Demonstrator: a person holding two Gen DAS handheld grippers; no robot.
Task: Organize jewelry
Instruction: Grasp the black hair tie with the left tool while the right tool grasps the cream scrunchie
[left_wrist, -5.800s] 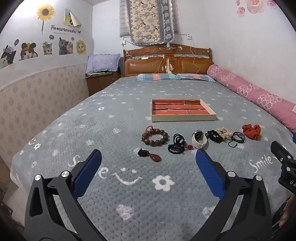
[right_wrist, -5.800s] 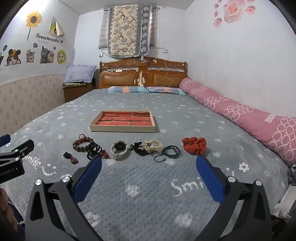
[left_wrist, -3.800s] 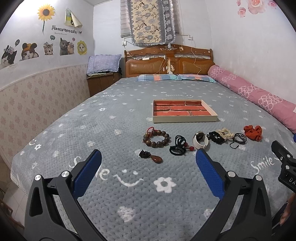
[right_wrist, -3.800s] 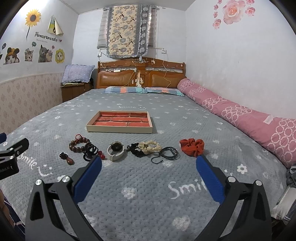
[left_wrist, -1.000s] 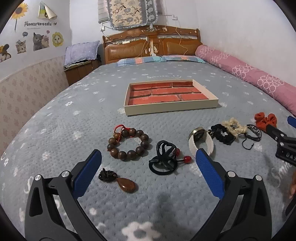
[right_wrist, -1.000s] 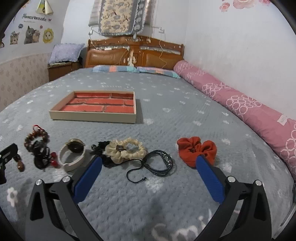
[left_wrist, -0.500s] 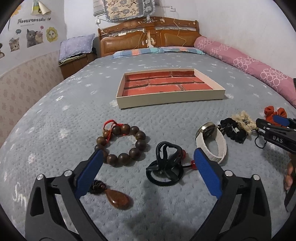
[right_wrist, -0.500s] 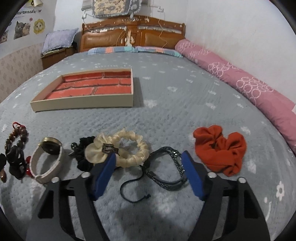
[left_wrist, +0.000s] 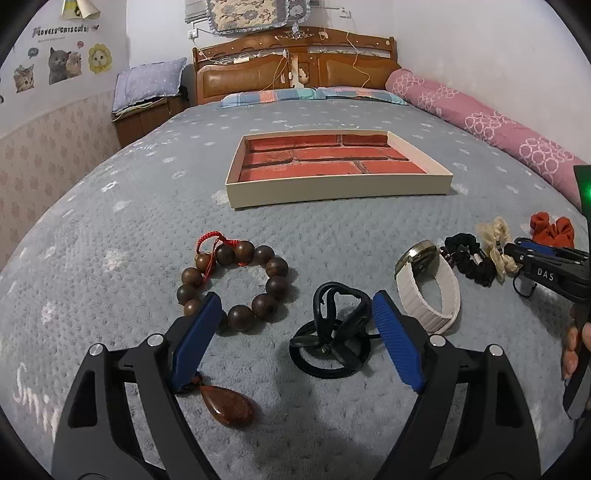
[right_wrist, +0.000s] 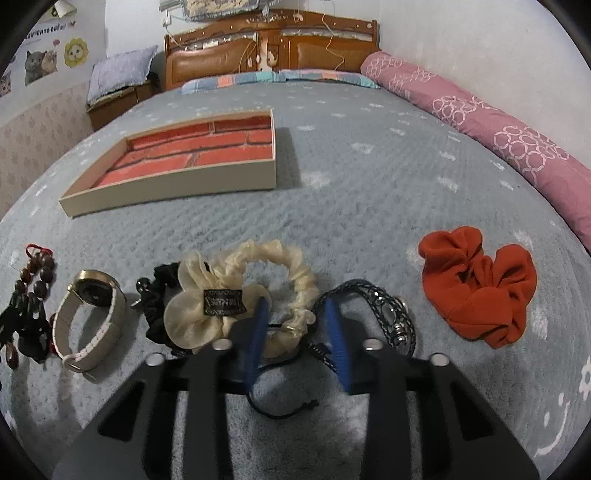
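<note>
The jewelry lies in a loose row on the grey bedspread (left_wrist: 110, 206), in front of my two grippers. Under my right gripper (right_wrist: 295, 317) sits the cream scrunchie (right_wrist: 258, 291), overlapping a black scrunchie (right_wrist: 159, 314) on its left; a black braided cord bracelet (right_wrist: 384, 310) lies just to its right. My right jaws are narrowed, with the near rim of the cream scrunchie and a thin black cord between the blue pads; I cannot tell whether they grip yet. The orange scrunchie (right_wrist: 480, 284) sits apart, further right.

My left gripper (left_wrist: 295, 321) hangs with its jaws spread wide. Between the pads I see the black hair ties (left_wrist: 332, 332), tangled in a heap. The wooden bead bracelet (left_wrist: 236, 280) with its red cord lies by the left pad, and the amber teardrop pendant (left_wrist: 229, 404) is just below that pad. The white-strapped watch (left_wrist: 428, 284) stands on edge just right of the right pad.

Beyond the row, well apart, sits the cream-walled tray (left_wrist: 340, 188) with a red brick-pattern lining. A pink bolster (left_wrist: 480, 122) runs along the right wall.
</note>
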